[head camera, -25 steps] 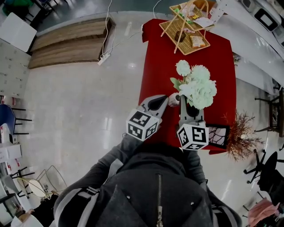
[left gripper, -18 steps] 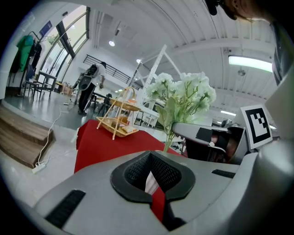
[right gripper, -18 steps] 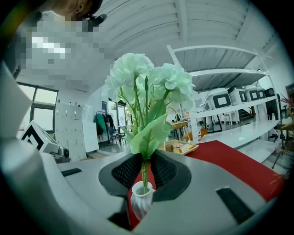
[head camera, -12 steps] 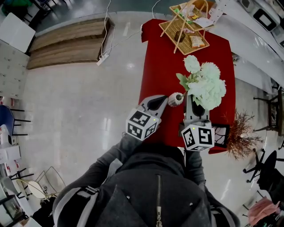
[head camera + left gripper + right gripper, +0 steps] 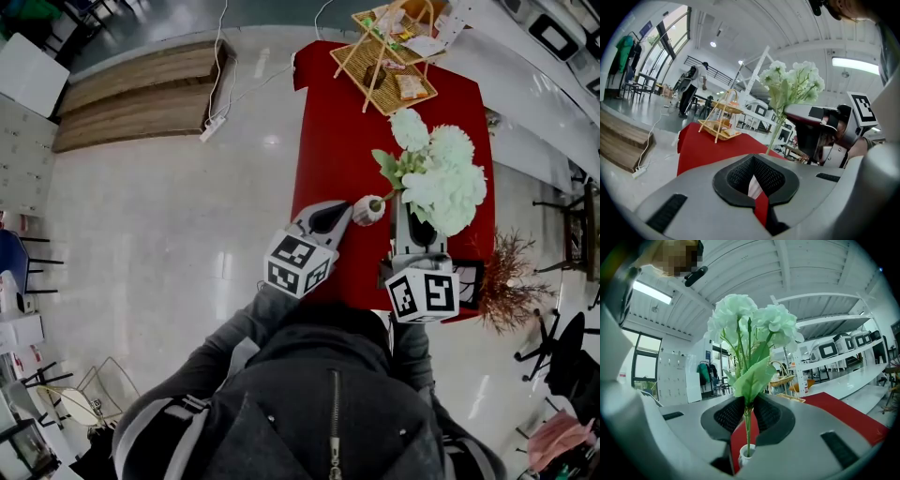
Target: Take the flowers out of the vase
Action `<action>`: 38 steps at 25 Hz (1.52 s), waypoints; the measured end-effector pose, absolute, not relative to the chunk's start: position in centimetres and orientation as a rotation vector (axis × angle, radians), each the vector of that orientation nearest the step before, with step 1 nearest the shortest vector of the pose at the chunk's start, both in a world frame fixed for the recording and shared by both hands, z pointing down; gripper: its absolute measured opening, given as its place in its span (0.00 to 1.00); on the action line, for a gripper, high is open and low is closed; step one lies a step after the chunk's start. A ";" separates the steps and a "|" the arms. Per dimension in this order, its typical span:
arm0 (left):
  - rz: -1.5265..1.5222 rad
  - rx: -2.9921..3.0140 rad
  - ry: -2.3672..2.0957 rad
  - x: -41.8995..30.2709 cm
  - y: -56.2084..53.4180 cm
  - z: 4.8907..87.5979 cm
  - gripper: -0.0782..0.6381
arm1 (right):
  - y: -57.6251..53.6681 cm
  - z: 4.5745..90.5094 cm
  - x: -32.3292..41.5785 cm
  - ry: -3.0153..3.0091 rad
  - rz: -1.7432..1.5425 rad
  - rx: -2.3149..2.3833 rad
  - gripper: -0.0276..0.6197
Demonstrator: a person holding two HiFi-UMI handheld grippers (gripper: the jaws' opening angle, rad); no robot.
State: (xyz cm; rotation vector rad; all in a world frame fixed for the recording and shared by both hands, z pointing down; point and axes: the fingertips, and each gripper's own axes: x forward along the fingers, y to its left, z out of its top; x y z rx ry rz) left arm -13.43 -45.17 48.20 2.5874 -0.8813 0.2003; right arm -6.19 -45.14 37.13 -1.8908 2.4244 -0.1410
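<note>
A bunch of pale green-white flowers point(image 5: 439, 178) has its stems pinched in my right gripper point(image 5: 411, 217), which is shut on them. In the right gripper view the stems point(image 5: 748, 427) run up between the dark pads, and their lower ends still reach the mouth of the small white vase point(image 5: 746, 456) below. The vase point(image 5: 368, 210) stands on the red table point(image 5: 328, 141). My left gripper point(image 5: 349, 212) is shut on it from the left, and a white sliver of the vase point(image 5: 752, 185) shows between that gripper's pads. The flowers point(image 5: 792, 84) rise to the right of it.
A wicker stand with snacks point(image 5: 384, 61) sits at the table's far end. A dark frame point(image 5: 466, 286) and a dried reddish plant point(image 5: 511, 281) are by the near right corner. Wooden steps point(image 5: 141, 89) and a power strip lie on the floor to the left. A person point(image 5: 691, 89) stands far off.
My right gripper has risen with the flowers, and the bunch has shifted right and away from the vase mouth. The left gripper and vase have stayed put.
</note>
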 end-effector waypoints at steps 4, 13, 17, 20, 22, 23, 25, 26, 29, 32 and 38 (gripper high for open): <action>0.199 2.584 -0.891 -13.6 -45.3 48.3 0.12 | -44.7 35.9 -5.7 2.393 -0.111 -1.883 0.14; 0.197 2.583 -0.895 -13.6 -45.3 48.3 0.12 | -44.0 33.6 -4.3 2.321 -0.049 -1.907 0.14; 0.203 2.583 -0.890 -13.5 -45.1 48.5 0.12 | -43.6 33.5 -3.0 2.267 -0.027 -1.962 0.14; 0.206 2.581 -0.890 -13.5 -45.1 48.6 0.12 | -43.5 34.3 -2.1 2.252 -0.027 -2.017 0.14; 0.205 2.583 -0.891 -13.6 -45.1 48.6 0.12 | -43.5 35.2 -1.7 2.252 -0.037 -2.050 0.14; 0.205 2.584 -0.892 -13.6 -45.1 48.6 0.12 | -43.5 35.7 -1.5 2.253 -0.049 -2.063 0.14; 0.205 2.584 -0.895 -13.7 -45.0 48.6 0.12 | -43.4 36.8 -1.3 2.253 -0.082 -2.087 0.14; 0.206 2.584 -0.897 -13.7 -45.0 48.6 0.12 | -43.4 37.4 -1.2 2.252 -0.101 -2.097 0.14; 0.210 2.583 -0.902 -13.8 -45.1 48.7 0.12 | -43.4 39.0 -0.8 2.260 -0.152 -2.127 0.14; 0.214 2.582 -0.900 -13.7 -45.0 48.7 0.12 | -43.3 40.4 -0.5 2.262 -0.196 -2.154 0.14; 0.224 2.588 -0.883 -13.4 -44.5 48.7 0.12 | -42.9 43.3 0.4 2.257 -0.297 -2.204 0.14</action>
